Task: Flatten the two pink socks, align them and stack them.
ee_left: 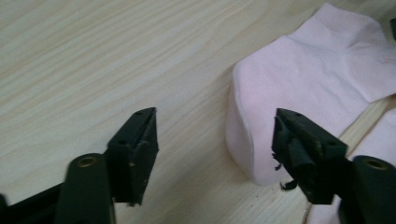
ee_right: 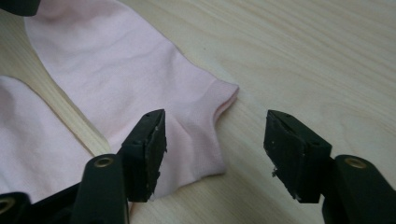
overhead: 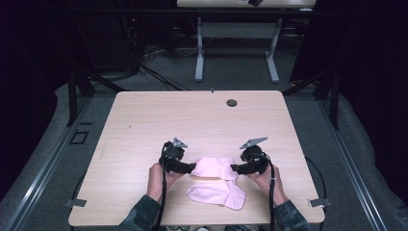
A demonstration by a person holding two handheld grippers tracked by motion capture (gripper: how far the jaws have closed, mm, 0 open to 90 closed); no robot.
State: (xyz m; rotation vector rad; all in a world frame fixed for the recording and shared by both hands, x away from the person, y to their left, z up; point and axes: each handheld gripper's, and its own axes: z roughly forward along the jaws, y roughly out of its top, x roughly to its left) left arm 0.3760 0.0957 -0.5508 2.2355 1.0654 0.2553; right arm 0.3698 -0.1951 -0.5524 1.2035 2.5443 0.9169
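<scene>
Pink sock (overhead: 214, 168) lies flat on the bench (overhead: 144, 125), both grippers at its two ends.
Left gripper (overhead: 193, 167) is at the rounded toe end, jaws spread wide, the toe (ee_left: 247, 140) sitting just between them and nothing pinched. Right gripper (overhead: 233, 168) is at the cuff end, jaws also spread, the cuff (ee_right: 205, 121) lying between them, one jaw over the fabric. Long axis runs left to right across the bench, toe toward the person's left, cuff toward the right. Second pink sock (overhead: 217, 195) lies just nearer the person, roughly parallel, close beside the first.
</scene>
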